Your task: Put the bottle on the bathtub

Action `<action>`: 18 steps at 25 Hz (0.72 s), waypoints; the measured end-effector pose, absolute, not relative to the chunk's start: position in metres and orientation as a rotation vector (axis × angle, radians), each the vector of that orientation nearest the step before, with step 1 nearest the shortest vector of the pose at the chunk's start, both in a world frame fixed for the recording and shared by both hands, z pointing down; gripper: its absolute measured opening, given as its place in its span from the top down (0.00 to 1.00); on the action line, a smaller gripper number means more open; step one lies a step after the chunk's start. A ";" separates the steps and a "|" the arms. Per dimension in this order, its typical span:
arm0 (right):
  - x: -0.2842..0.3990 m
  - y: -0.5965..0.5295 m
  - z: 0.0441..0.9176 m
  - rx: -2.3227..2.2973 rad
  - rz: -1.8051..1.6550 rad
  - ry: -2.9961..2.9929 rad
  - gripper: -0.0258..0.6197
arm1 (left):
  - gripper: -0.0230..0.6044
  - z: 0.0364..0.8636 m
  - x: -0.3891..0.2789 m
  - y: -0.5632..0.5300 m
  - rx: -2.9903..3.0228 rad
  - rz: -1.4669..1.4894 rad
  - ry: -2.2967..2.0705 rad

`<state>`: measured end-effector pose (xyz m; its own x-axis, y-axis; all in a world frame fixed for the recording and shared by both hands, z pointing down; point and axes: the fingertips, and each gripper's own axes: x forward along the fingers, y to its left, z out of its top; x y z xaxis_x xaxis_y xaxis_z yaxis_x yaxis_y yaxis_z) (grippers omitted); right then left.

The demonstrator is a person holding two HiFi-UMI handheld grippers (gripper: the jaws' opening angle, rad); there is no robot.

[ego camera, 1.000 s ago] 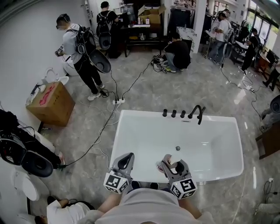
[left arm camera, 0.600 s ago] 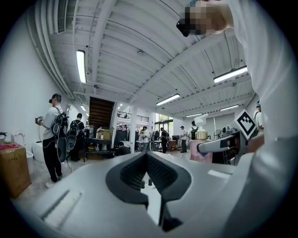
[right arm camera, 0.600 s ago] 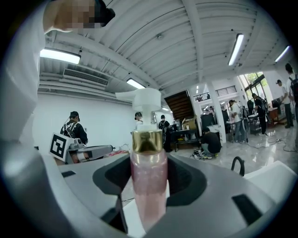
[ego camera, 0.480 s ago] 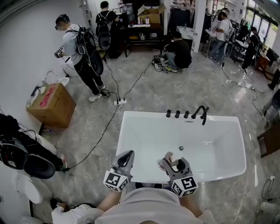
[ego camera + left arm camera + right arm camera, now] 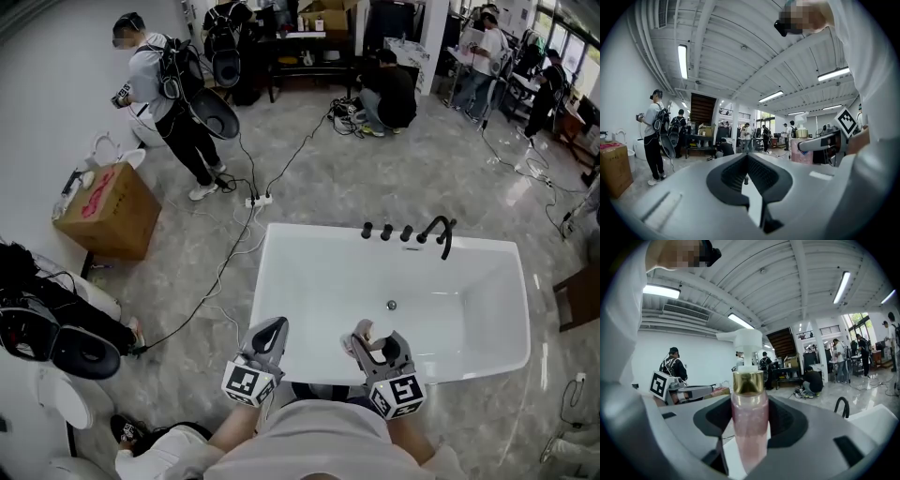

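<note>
A person stands at the near edge of a white rectangular freestanding bathtub [image 5: 263, 281], a handheld two-jaw gripper in each hand, both reaching out side by side over the tub's near rim. The right gripper [image 5: 364, 334] is clamped on a translucent pink pump bottle with a gold collar and white pump head [image 5: 749, 427]. The bottle stands upright between the dark pads, its pump rising clear above the jaws. Seen from the head camera, it sits at the gripper's tip, over the rim on the person's side; whether its base touches the rim cannot be made out.

The left gripper [image 5: 271, 331], just beside the right one on its left, has its jaws drawn together and carries nothing.

A curved black metal faucet [image 5: 441, 234] stands on the tub's far rim, ahead of the right gripper and across the basin. A brown cardboard box with red print [image 5: 105, 214] sits on the grey marbled floor, well off to the left of the left gripper. Beyond the tub, other people work in the open hall.
</note>
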<state>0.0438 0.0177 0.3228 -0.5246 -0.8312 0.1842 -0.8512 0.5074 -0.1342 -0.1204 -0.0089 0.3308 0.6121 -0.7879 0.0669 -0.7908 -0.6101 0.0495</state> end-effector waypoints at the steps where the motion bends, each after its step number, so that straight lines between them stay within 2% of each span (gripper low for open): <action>1: 0.042 0.016 0.326 1.480 0.318 -2.635 0.63 | 0.97 0.335 -0.124 -0.011 2.740 0.058 -1.356; 18: 0.042 -0.041 0.430 1.482 0.391 -2.478 0.63 | 0.97 0.449 -0.117 -0.042 2.609 0.173 -1.272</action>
